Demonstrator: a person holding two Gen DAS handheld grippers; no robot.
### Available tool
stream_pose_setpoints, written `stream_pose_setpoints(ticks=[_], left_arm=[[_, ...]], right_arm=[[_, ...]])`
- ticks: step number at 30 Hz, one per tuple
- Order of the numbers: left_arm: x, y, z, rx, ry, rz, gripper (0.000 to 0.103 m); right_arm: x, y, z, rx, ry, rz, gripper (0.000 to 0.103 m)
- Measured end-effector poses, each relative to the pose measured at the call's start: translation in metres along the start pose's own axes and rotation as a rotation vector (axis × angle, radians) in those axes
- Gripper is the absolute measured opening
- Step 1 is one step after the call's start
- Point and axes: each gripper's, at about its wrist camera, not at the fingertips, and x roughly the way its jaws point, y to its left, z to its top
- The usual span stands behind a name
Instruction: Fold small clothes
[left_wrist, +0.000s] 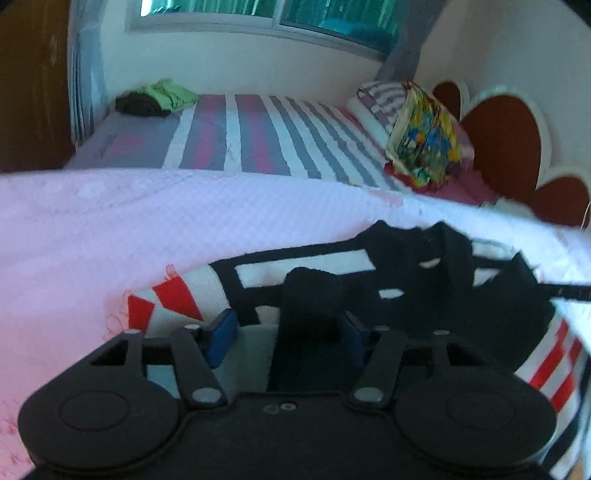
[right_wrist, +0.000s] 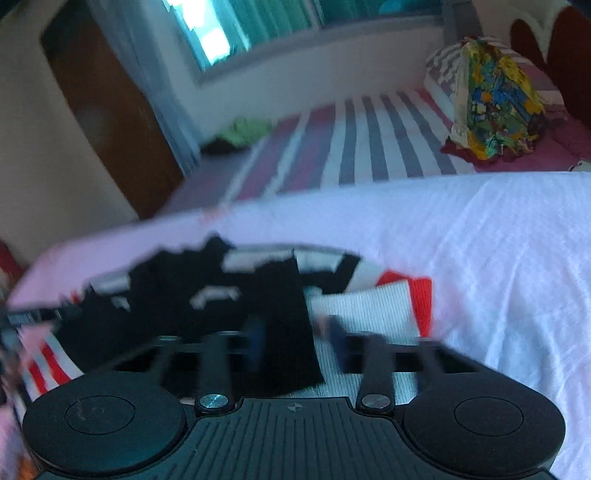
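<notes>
Garment (left_wrist: 317, 273), black with white and red stripes, lies on the pale cloth (left_wrist: 110, 229) close under both cameras. My left gripper (left_wrist: 291, 332) stands wide with a black strap between its blue pads; right gripper (right_wrist: 295, 343) likewise apart around a black flap, blurred, grip uncertain. Beyond: striped bed (left_wrist: 258, 136), colourful bundle (left_wrist: 424, 144), green clothes (left_wrist: 170, 92).

A pale pink sheet (left_wrist: 110, 221) carries a black, white and red striped garment (left_wrist: 306, 266).
</notes>
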Motion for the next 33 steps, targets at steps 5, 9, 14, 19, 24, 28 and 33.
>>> stream_pose_setpoints(ticks=[5, 9, 14, 19, 24, 28, 33], left_arm=[[-0.001, -0.013, -0.002, 0.108, -0.006, 0.053, 0.034], [-0.010, -0.012, -0.003, 0.103, -0.061, 0.060, 0.004], [-0.035, -0.015, -0.009, 0.069, -0.279, 0.180, 0.004], [-0.028, -0.009, 0.001, -0.021, -0.303, 0.242, 0.004], [0.012, -0.009, -0.001, -0.022, -0.148, 0.329, 0.005], [0.012, -0.009, 0.001, 0.001, -0.141, 0.333, 0.004], [0.008, -0.007, 0.001, -0.005, -0.138, 0.362, 0.032]], right_arm=[[0.009, 0.011, -0.005, -0.070, 0.003, -0.022, 0.017], [0.003, 0.021, -0.009, -0.146, -0.039, -0.057, 0.004], [-0.010, 0.028, -0.004, -0.145, -0.200, -0.141, 0.003], [0.004, 0.028, 0.002, -0.135, -0.248, -0.203, 0.003], [0.043, 0.012, -0.007, -0.087, -0.139, -0.250, 0.003], [0.042, 0.009, -0.010, -0.082, -0.142, -0.261, 0.003], [0.036, 0.013, -0.009, -0.106, -0.147, -0.309, 0.032]])
